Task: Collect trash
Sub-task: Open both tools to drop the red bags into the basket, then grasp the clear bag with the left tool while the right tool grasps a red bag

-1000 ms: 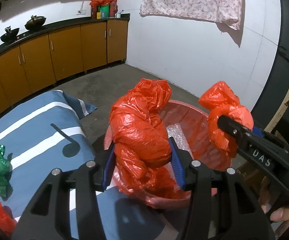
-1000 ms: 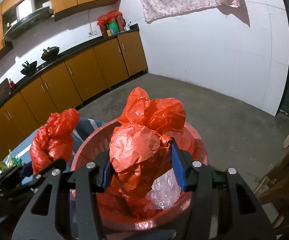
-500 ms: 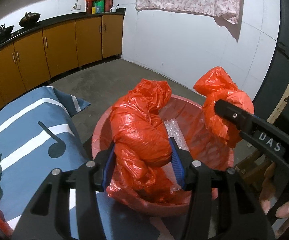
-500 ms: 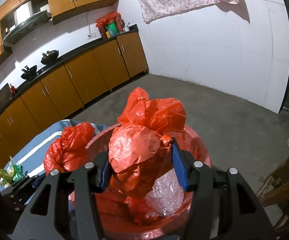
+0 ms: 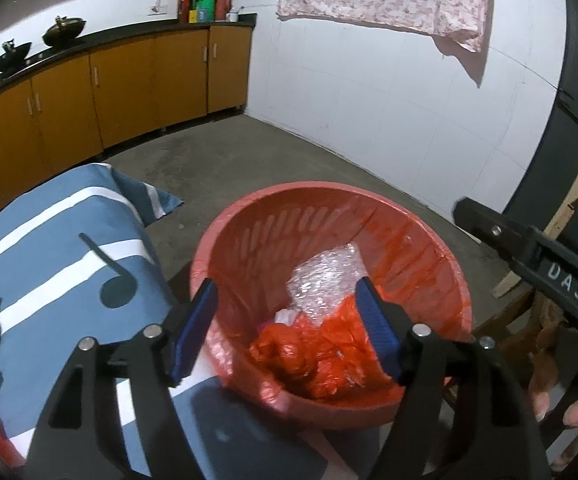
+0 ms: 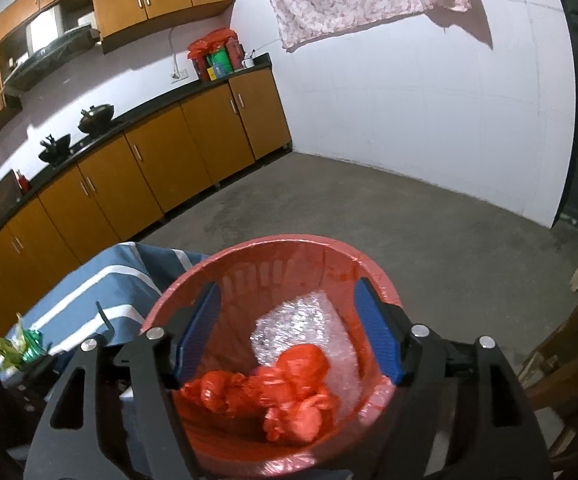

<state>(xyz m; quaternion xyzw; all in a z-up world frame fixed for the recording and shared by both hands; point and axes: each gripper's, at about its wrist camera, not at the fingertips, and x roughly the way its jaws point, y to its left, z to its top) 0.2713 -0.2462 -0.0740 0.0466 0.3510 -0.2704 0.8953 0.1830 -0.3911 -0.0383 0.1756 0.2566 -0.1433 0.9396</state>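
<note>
Grippers hang above a red bin (image 5: pixel 429 264) beside a blue striped cloth (image 5: pixel 61 248): the left gripper (image 5: pixel 289 328) and right gripper (image 6: pixel 289 328) both have fingers spread wide, holding nothing. Crumpled red plastic bags (image 6: pixel 285 392) lie in the bin's bottom against a wad of bubble wrap (image 6: pixel 301 324).

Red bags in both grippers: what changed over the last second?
Both let go: the left gripper and right gripper now stand open, and the red bags lie in the red bin beside the bubble wrap. Bin and blue cloth stayed put.
</note>
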